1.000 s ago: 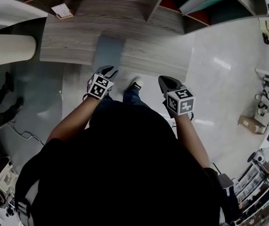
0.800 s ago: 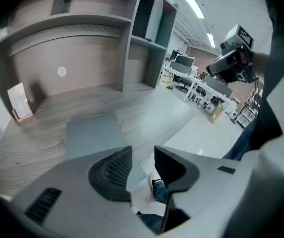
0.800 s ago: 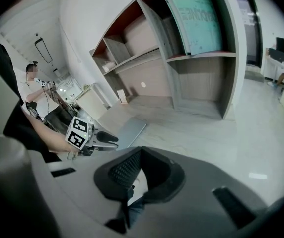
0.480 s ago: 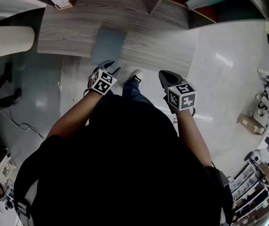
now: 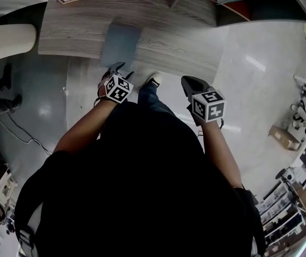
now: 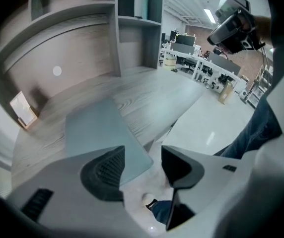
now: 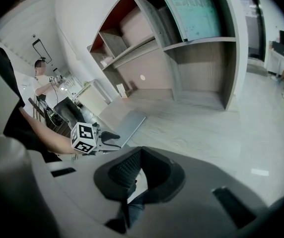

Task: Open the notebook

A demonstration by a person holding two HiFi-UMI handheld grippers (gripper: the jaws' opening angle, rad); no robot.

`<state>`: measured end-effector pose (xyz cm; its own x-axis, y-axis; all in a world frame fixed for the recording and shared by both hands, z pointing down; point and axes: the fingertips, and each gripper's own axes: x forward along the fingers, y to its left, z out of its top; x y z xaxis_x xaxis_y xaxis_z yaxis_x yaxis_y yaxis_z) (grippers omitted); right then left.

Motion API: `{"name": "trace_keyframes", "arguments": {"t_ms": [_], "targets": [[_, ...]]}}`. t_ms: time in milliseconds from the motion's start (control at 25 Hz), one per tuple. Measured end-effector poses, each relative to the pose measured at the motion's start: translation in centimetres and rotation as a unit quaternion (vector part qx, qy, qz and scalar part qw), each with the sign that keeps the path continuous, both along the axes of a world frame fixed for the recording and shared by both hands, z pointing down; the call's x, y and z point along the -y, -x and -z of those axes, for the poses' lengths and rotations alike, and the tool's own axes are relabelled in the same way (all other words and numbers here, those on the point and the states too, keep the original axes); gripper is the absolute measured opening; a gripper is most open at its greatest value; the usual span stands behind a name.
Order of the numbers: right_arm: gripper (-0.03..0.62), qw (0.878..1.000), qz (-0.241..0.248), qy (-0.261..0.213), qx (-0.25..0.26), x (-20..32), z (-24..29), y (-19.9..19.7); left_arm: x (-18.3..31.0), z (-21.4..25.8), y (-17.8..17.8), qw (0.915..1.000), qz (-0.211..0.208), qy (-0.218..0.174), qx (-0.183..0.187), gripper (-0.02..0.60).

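The grey plastic left gripper [image 5: 118, 70], carried on a bare left forearm [image 5: 83, 130] stretched forward, points steeply down. Its jaws have just been opening and now stand wide apart, the dark ribbed pads [image 6: 105, 170] pressing on nothing. The grey plastic right gripper [image 5: 189, 84] is held well apart from it, also tilted down, jaws together and empty.

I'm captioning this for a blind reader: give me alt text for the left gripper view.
The left gripper hangs open at the near corner of a closed grey notebook on a wooden desk. Its jaws have just been opening, and the corner shows in the gap, ungripped. Shelves stand behind.
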<state>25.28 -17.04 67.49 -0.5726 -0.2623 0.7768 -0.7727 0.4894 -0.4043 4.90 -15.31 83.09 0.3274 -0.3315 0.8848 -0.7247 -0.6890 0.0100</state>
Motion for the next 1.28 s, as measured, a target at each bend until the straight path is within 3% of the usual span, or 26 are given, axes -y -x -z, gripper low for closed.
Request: {"name": "trace_keyframes", "arguments": {"t_ms": [560,1280], "targets": [[0.0,1.0,0.0,0.014,0.002,-0.7,-0.8,-1.1,0.1,-2.1,1.0,0.9962,-0.006,-0.031,0.081,0.265],[0.0,1.0,-0.003,0.01,0.012,-0.2,-0.2,-0.2,0.4,-1.2,0.9,0.9963,-0.033,-0.029,0.073,0.245]]}}
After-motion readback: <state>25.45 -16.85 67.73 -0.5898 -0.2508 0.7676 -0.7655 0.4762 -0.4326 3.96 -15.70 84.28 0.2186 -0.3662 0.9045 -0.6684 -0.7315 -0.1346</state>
